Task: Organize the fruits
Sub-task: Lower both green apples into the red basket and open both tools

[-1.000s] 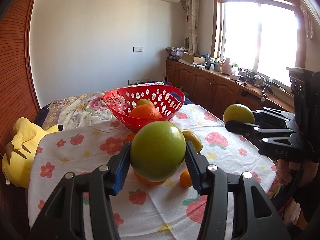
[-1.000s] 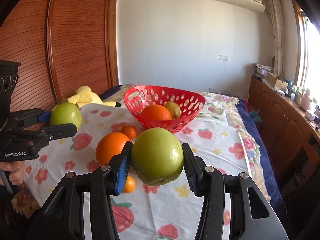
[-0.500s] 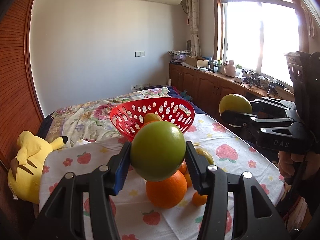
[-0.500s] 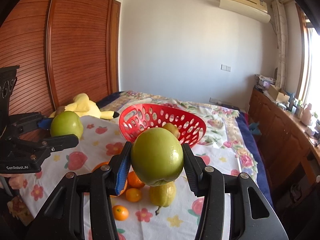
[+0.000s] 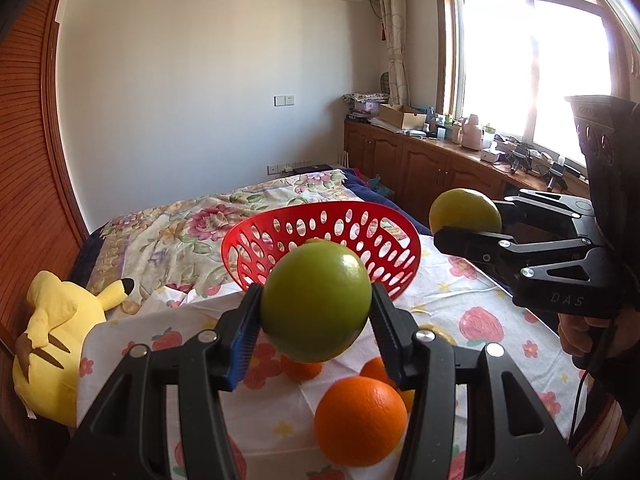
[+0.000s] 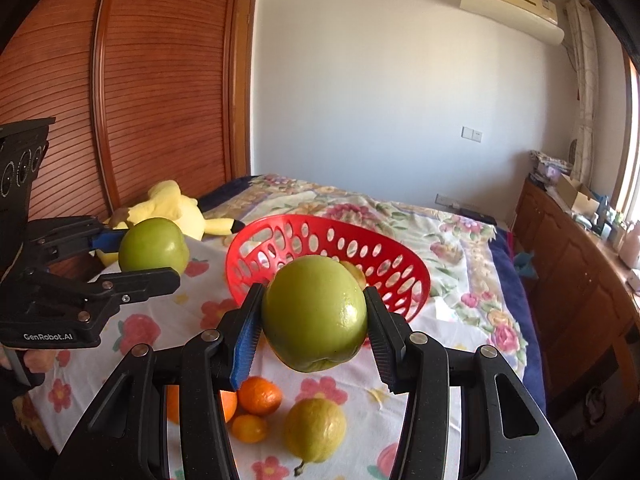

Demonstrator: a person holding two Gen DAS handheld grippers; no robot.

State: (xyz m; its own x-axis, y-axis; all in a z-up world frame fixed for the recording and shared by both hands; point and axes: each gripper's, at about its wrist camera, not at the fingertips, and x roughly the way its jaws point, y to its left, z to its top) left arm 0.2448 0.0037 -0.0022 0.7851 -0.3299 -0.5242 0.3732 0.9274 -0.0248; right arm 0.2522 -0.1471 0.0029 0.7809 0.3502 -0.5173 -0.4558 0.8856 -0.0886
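Left green fruit [image 5: 316,304]: round and smooth, pinched between the pads of the left gripper [image 5: 316,312], held in the air above the cloth.
Right green apple [image 6: 314,314]: clamped between the pads of the right gripper [image 6: 314,320], its dimpled end pointing down, also off the cloth.
Fingers: both pairs are closed on their fruit, each pad touching the skin on either side.
Red basket [image 6: 384,248]: just beyond both pairs of fingertips, perforated and tilted; one yellowish fruit shows inside past the right apple.
Loose fruit: below the left fingers lies a large orange [image 5: 360,420]; below the right fingers lie a small orange [image 6: 260,396], a tiny orange [image 6: 249,428] and a yellow lemon [image 6: 315,428].
Floral cloth [image 5: 472,320]: spread under the fruit and the basket.
Yellow plush toy [image 5: 56,336]: far to the left of the left fingers, at the cloth's edge.
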